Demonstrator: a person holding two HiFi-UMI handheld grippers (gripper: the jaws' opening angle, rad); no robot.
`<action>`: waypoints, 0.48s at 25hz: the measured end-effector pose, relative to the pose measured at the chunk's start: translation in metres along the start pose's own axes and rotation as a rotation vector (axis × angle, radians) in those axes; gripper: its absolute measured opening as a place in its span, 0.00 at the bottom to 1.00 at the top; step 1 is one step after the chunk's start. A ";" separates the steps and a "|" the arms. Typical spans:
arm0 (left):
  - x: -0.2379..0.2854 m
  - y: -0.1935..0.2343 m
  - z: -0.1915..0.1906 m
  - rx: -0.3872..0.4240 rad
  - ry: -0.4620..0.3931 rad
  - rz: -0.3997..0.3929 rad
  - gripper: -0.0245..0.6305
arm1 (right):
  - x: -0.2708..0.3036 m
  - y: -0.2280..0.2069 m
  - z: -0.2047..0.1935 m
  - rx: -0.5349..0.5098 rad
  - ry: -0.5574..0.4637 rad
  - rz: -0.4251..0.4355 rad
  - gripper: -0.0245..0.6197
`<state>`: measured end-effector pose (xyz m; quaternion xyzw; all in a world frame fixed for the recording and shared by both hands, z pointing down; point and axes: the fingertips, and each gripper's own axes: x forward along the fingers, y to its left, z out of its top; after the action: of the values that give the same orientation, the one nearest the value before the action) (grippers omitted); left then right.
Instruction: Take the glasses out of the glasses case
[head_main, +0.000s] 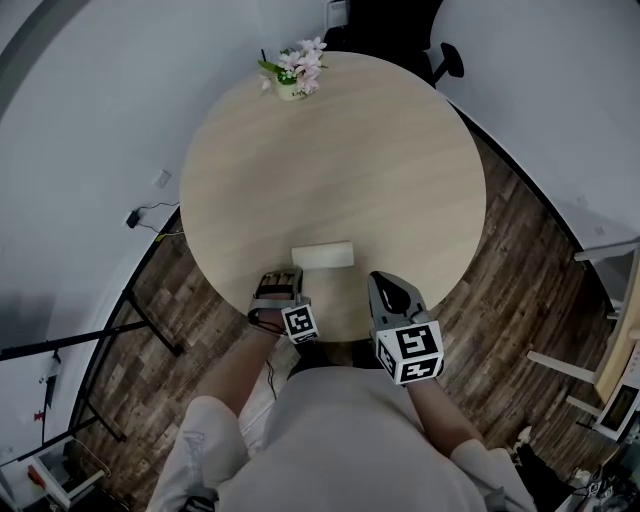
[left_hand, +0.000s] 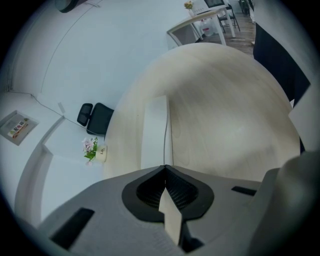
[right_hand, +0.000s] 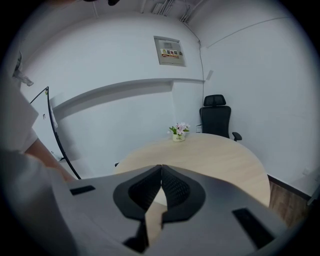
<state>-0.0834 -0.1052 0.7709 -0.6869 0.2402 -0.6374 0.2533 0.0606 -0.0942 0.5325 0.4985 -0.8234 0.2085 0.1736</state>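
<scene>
A: Grippers?

B: Both at the table's (head_main: 340, 160) 6 o'clock edge. Left gripper (head_main: 279, 277): jaws closed tip to tip, nothing between them. Right gripper (head_main: 381, 283): same, jaws together and empty. The right one sits at the left one's 3 o'clock, with a gap between them.

A: Case?

B: The case (head_main: 322, 255) is pale and lies flat on the table near that 6 o'clock edge. It looks shut. It's just past the left gripper's tips, at about 1 o'clock from them and 11 o'clock from the right gripper. In the left gripper view it runs straight out from the jaw tips, with a thin dark line along its length. Can't tell if the tips touch it.

A: Further out?

B: Flower pot (head_main: 291, 89) with pink blooms sits on the table's far edge, between 11 and 12 o'clock. There's small print on the pot, but it's unreadable. Black chair (right_hand: 216, 116) is off the table at about 1 o'clock, against the wall. Wall sign (right_hand: 170, 51) has a yellow strip with red characters, too small to read.
</scene>
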 end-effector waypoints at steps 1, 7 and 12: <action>0.001 -0.002 0.000 0.004 0.001 -0.003 0.05 | 0.000 0.000 -0.001 0.005 0.004 0.001 0.06; 0.004 -0.004 0.001 0.007 -0.006 -0.006 0.05 | 0.004 -0.003 0.002 0.020 0.007 0.000 0.06; 0.004 -0.004 0.001 0.008 -0.007 -0.009 0.05 | 0.009 -0.002 -0.001 0.003 0.019 0.005 0.06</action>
<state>-0.0821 -0.1045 0.7768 -0.6892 0.2338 -0.6369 0.2542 0.0583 -0.1013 0.5377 0.4947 -0.8226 0.2150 0.1800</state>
